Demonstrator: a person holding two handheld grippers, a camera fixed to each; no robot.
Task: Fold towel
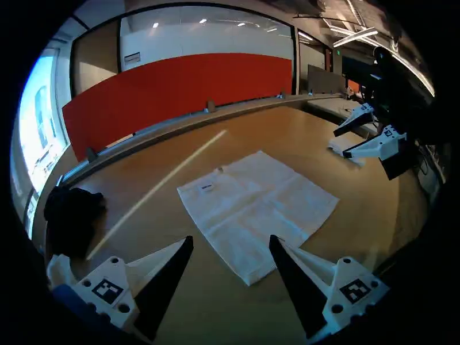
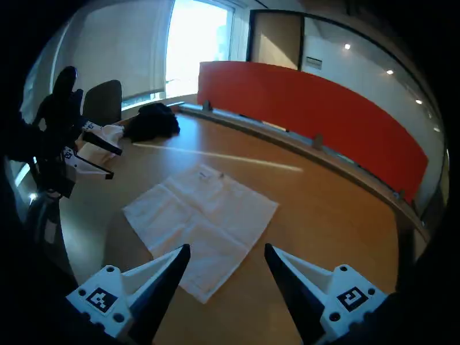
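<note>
A white towel (image 1: 256,204) lies spread flat on the wooden table (image 1: 276,126), with crease lines and a small label near one edge. My left gripper (image 1: 230,244) hovers open just short of its near corner, nothing between the fingers. Far off at the right of the left gripper view hangs the right gripper (image 1: 348,141), open above the table. In the right gripper view the same towel (image 2: 201,221) lies ahead of my open right gripper (image 2: 226,250). The left gripper (image 2: 109,161) shows at the far left there, held by a dark-sleeved arm.
A dark bundle of cloth (image 1: 72,215) sits on the table at the left, seen as the dark bundle (image 2: 150,122) in the right gripper view. A red partition (image 1: 184,86) runs along the table's far edge. A chair (image 2: 103,100) stands beyond the table by the window.
</note>
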